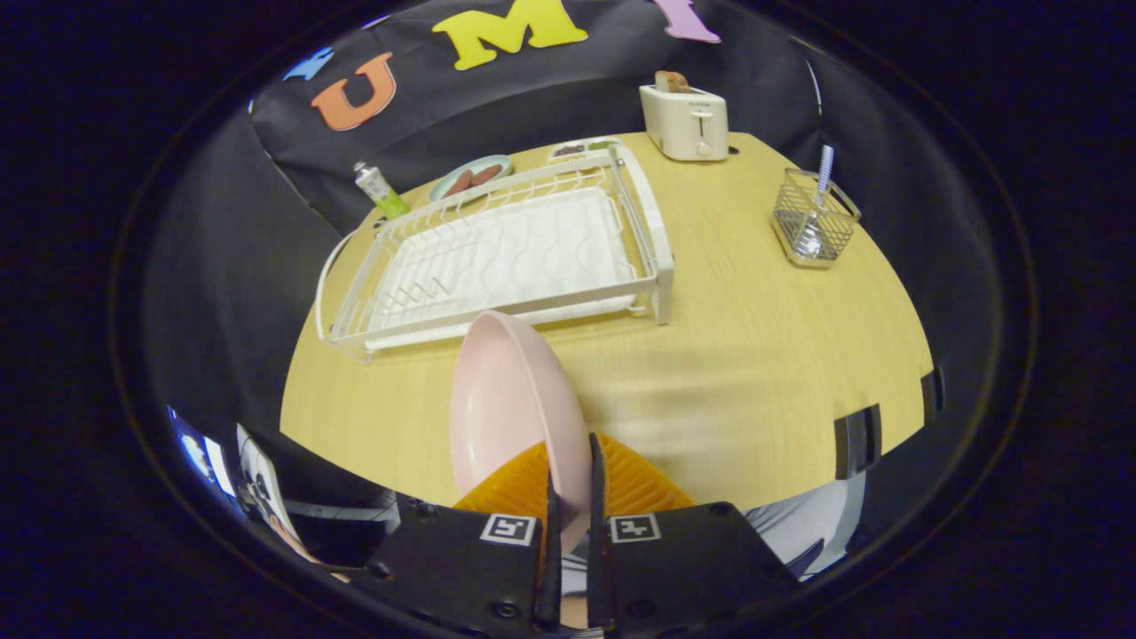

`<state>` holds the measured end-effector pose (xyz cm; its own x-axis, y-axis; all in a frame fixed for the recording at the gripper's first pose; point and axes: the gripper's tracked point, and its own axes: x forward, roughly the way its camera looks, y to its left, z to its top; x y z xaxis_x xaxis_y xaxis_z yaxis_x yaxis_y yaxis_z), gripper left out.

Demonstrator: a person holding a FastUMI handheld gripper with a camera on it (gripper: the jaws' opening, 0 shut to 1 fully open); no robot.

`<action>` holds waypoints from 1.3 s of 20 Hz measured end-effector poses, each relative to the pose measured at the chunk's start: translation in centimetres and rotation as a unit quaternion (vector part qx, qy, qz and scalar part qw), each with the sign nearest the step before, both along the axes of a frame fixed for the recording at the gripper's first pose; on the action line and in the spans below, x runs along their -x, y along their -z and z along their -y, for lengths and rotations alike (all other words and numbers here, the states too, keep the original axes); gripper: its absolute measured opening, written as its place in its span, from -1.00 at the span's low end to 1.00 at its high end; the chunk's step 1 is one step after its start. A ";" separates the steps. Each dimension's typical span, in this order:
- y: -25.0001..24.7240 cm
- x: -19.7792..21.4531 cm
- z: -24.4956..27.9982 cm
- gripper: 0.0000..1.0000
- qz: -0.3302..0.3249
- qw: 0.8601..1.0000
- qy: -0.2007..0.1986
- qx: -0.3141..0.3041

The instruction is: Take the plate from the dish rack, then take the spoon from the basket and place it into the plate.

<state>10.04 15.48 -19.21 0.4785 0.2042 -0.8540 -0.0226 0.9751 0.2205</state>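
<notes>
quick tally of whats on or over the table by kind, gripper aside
Plates: 2, the pink plate held on edge between the gripper fingers, and the pale green plate behind the dish rack
Dish rack: 1
Wire basket: 1
Spoon: 1, standing in the basket
Toaster: 1
Tube: 1
Small tray: 1, contents unclear
Total: 8

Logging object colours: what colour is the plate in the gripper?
Pale pink plate, clamped on edge by the gripper; gripper view.
</notes>
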 end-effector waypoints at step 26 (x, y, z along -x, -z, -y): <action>0.7 -6.9 10.1 0.77 0.156 0.982 0.007 0.110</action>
<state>16.96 5.35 -19.87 0.7253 0.0239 -0.6880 -0.0427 0.9990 -0.0103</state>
